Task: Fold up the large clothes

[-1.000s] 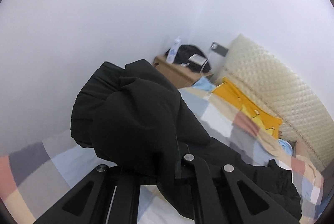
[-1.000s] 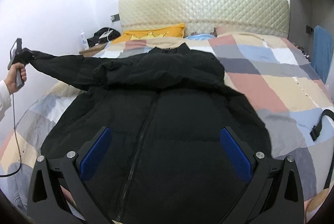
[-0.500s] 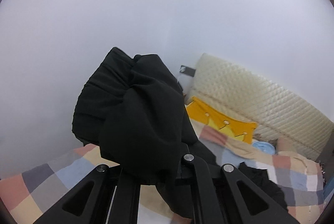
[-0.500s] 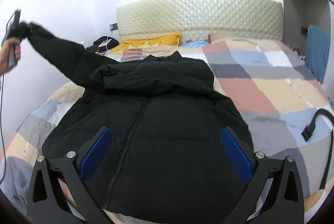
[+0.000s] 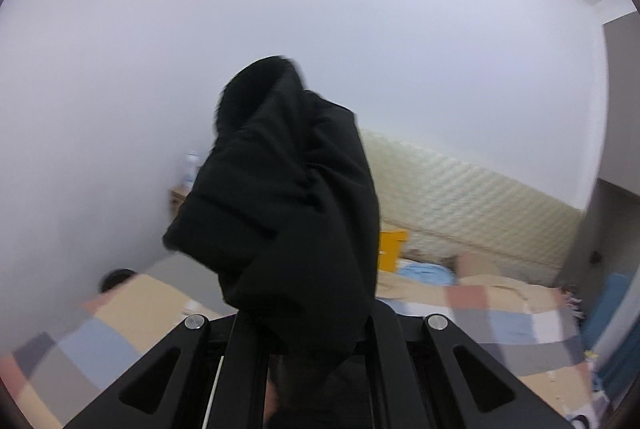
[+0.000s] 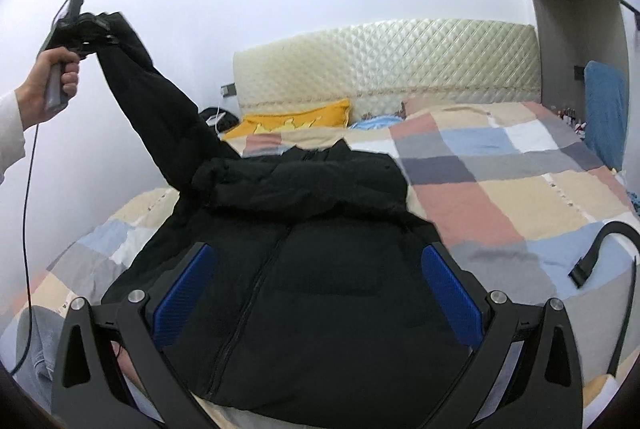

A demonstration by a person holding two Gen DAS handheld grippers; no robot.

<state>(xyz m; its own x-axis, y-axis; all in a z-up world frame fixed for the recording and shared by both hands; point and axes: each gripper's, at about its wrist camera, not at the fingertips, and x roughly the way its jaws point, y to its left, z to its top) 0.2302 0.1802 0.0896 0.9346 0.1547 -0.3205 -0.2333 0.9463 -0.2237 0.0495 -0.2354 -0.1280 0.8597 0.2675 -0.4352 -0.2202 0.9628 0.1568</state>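
Observation:
A black puffer jacket (image 6: 320, 269) lies front up, zipped, on the bed with its collar toward the headboard. My left gripper (image 6: 94, 31) is shut on the cuff of the jacket's left sleeve (image 6: 160, 109) and holds it high above the bed's left side. In the left wrist view the bunched sleeve (image 5: 288, 209) fills the space between the fingers of that gripper (image 5: 304, 329). My right gripper (image 6: 316, 293) is open and empty, hovering over the jacket's lower front.
The bed has a patchwork quilt (image 6: 500, 181), a yellow pillow (image 6: 296, 119) and a quilted cream headboard (image 6: 400, 61). A nightstand (image 5: 178, 199) with a bottle stands by the left wall. A black strap (image 6: 600, 249) lies on the quilt at right.
My left gripper has lifted the sleeve from near bed level to high in the air and swung toward the bed's middle. The right gripper has stayed open over the jacket.

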